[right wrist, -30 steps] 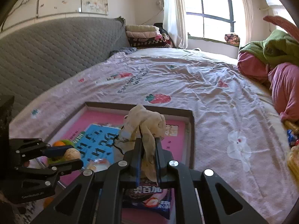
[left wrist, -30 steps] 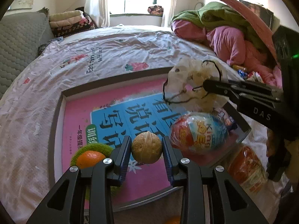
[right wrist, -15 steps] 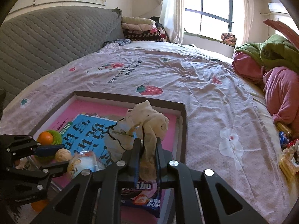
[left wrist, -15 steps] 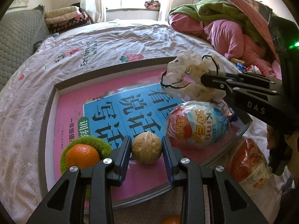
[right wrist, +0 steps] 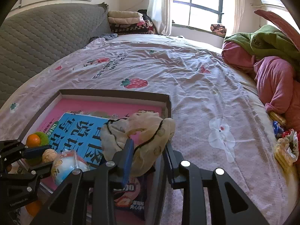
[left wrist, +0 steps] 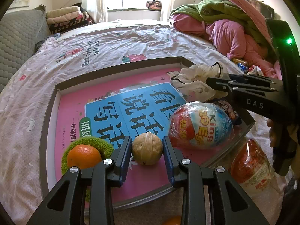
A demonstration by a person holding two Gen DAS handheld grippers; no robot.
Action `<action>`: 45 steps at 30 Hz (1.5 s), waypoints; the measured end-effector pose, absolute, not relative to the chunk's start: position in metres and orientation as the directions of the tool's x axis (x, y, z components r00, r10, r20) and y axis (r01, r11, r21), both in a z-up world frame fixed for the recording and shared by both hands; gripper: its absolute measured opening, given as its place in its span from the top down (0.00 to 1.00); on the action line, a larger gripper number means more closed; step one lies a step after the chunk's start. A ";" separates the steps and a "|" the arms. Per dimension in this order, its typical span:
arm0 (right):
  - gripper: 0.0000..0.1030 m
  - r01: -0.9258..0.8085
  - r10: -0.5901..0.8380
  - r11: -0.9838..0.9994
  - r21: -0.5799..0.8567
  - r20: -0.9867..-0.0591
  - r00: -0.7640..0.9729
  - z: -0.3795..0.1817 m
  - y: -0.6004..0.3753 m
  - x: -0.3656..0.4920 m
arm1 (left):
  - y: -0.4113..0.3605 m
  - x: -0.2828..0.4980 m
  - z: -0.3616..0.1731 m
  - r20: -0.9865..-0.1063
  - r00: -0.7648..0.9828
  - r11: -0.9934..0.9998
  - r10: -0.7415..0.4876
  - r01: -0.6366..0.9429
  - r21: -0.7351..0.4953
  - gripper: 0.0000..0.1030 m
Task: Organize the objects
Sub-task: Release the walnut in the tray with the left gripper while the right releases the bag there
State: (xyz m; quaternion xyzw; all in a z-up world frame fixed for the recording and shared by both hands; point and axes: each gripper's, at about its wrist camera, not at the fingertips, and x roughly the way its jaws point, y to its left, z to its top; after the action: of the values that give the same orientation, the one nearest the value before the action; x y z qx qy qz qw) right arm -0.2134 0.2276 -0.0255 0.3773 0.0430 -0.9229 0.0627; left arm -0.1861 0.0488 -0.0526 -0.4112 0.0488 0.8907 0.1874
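Closest in, the left hand-held gripper (left wrist: 147, 148) has a walnut (left wrist: 147, 148) sitting right between its blue pads, jaws narrowed to about the nut's width. The walnut looks pinched on both sides and rests low on the pink book cover inside the shallow tray (left wrist: 49, 112), so I'd guess it's either being set down there or is about to be lifted. Just left of that gripper is a small orange (left wrist: 83, 156) parked on a green knitted ring (left wrist: 93, 143), which probably keeps it from rolling. Just right of it is a big wrapped candy egg (left wrist: 201, 125), lying on its side on the tray.

Over on the right hand-held gripper (right wrist: 149, 150), the jaws have just been opening and now stand partly apart. The crumpled cream cloth bag (right wrist: 138, 136) slumps between them, draped over the pads rather than squeezed, so it reads as a let-go onto the tray's near right corner. Under that gripper lies a strawberry snack packet (right wrist: 131, 198).

Outside the tray, near the right gripper's handle, there's a red-and-clear packaged snack (left wrist: 251, 166) on the bed, likely waiting its turn. Beyond the tray is the strawberry-print bedsheet (right wrist: 168, 71), then a pile of pink and green clothes (right wrist: 271, 60).
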 end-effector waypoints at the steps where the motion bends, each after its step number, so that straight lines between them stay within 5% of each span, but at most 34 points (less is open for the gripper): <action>1: 0.67 0.143 -0.079 -0.989 -0.033 -0.701 -0.709 -0.025 0.228 -0.213 | 0.049 -0.186 -0.053 -0.752 -0.590 -0.925 0.295 -0.374 -0.069 0.67; 12: 0.57 0.127 -0.070 -0.991 -0.035 -0.679 -0.731 -0.016 0.232 -0.212 | 0.047 -0.188 -0.053 -0.752 -0.592 -0.927 0.290 -0.369 -0.068 0.67; 33: 0.57 0.142 -0.103 -0.990 -0.010 -0.637 -0.764 0.005 0.228 -0.201 | 0.047 -0.187 -0.056 -0.769 -0.576 -0.928 0.278 -0.367 -0.060 0.66; 38: 0.57 0.156 -0.115 -0.988 -0.008 -0.637 -0.762 0.006 0.225 -0.200 | 0.046 -0.188 -0.053 -0.769 -0.574 -0.930 0.281 -0.360 -0.071 0.52; 45: 0.57 0.171 -0.129 -0.985 -0.005 -0.636 -0.761 0.007 0.221 -0.198 | 0.043 -0.191 -0.050 -0.769 -0.576 -0.935 0.277 -0.346 -0.078 0.52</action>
State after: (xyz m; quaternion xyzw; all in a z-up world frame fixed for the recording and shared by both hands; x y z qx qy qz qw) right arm -0.1978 0.2209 0.0073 0.3362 0.0315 -0.9379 0.0799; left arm -0.1908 0.0429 -0.0504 -0.4257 0.0406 0.8867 0.1757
